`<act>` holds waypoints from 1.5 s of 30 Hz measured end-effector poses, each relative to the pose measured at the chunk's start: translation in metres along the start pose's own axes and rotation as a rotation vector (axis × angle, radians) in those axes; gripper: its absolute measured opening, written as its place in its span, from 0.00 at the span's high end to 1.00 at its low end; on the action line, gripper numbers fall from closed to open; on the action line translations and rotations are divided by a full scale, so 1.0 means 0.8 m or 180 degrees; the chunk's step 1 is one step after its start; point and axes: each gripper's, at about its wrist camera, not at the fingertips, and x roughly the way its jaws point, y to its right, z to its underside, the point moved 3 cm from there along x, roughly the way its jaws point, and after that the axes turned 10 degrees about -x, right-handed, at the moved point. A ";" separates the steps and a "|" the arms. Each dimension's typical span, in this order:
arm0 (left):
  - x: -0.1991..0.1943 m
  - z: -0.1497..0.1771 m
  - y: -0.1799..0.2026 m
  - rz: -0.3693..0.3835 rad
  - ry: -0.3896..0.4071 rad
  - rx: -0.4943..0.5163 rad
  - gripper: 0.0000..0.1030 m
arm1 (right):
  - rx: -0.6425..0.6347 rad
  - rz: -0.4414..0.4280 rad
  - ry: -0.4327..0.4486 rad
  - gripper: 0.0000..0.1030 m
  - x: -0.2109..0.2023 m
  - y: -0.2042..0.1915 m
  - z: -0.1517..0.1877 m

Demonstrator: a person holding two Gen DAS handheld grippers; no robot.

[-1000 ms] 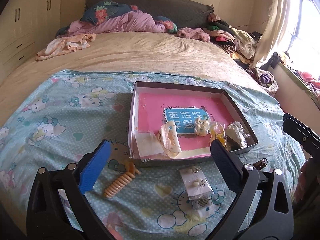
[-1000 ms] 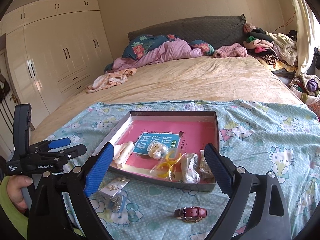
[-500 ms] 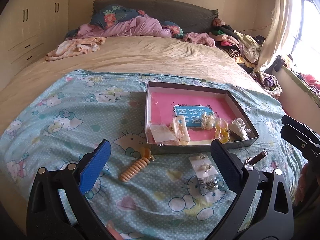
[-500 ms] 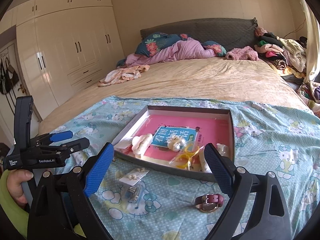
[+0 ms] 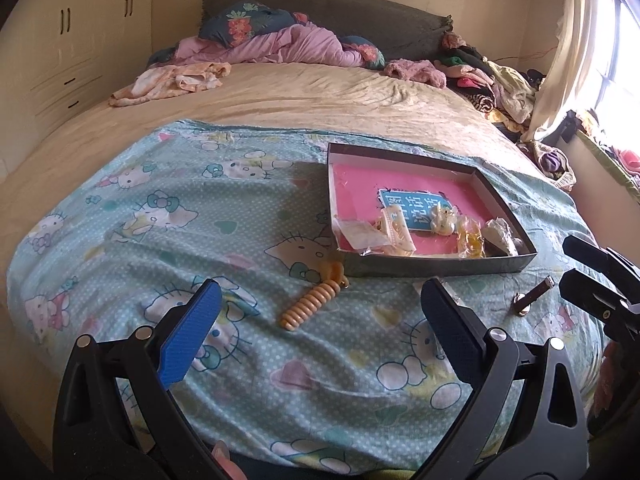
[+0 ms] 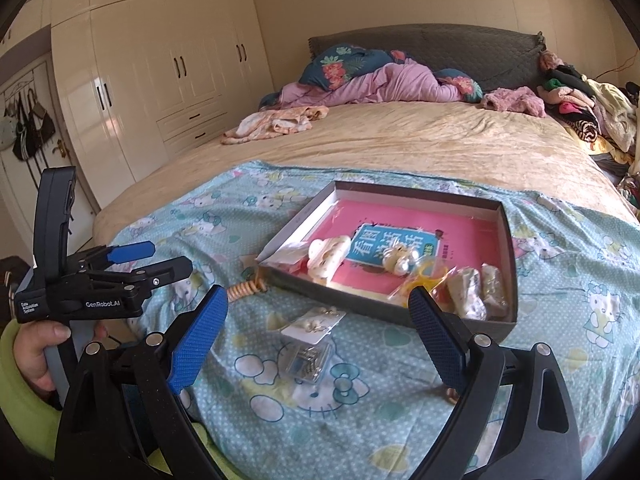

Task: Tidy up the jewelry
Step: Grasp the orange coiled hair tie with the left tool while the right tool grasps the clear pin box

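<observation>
both claws, left gripper (image 5: 320,316) and right gripper (image 6: 318,316), gape wide, empty; earring card (image 6: 314,322) and tray (image 6: 506,248) ahead.

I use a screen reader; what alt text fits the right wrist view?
Open right gripper hovers empty above an earring card on a cartoon-cat blanket. Behind lies a shallow box holding bagged jewelry; the left gripper is at left.
</observation>
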 end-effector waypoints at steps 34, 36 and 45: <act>0.082 0.041 -0.027 -0.0107 -0.0467 0.0161 0.11 | 0.0169 -0.0201 -0.0819 0.19 0.121 -0.024 0.077; 0.085 0.039 -0.027 -0.0100 -0.0483 0.0170 0.12 | 0.0187 -0.0196 -0.0837 0.22 0.128 -0.023 0.080; 0.109 0.028 -0.017 -0.0058 -0.0592 0.0246 0.41 | 0.0074 -0.0145 -0.0856 0.50 0.146 -0.023 0.088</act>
